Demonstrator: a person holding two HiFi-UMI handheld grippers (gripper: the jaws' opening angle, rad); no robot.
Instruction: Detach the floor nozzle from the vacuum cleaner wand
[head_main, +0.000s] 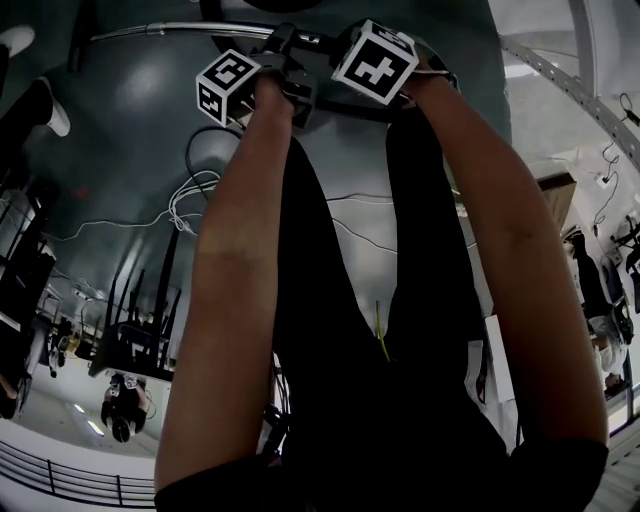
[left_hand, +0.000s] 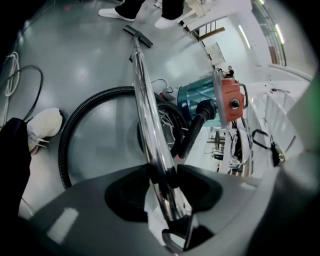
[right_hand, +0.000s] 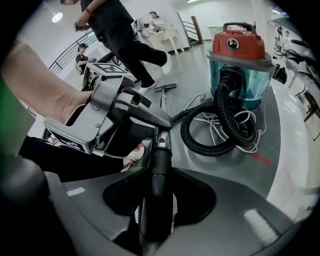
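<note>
Stiff, slick wand (left_hand: 145, 100)
Your left gripper (left_hand: 162, 172) clamps its chrome, your right gripper (right_hand: 159, 182) its black cuff (right_hand: 160, 159); probably grip nearer the floor nozzle (left_hand: 138, 36).

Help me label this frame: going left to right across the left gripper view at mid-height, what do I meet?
Shoe → wand → vacuum.
</note>
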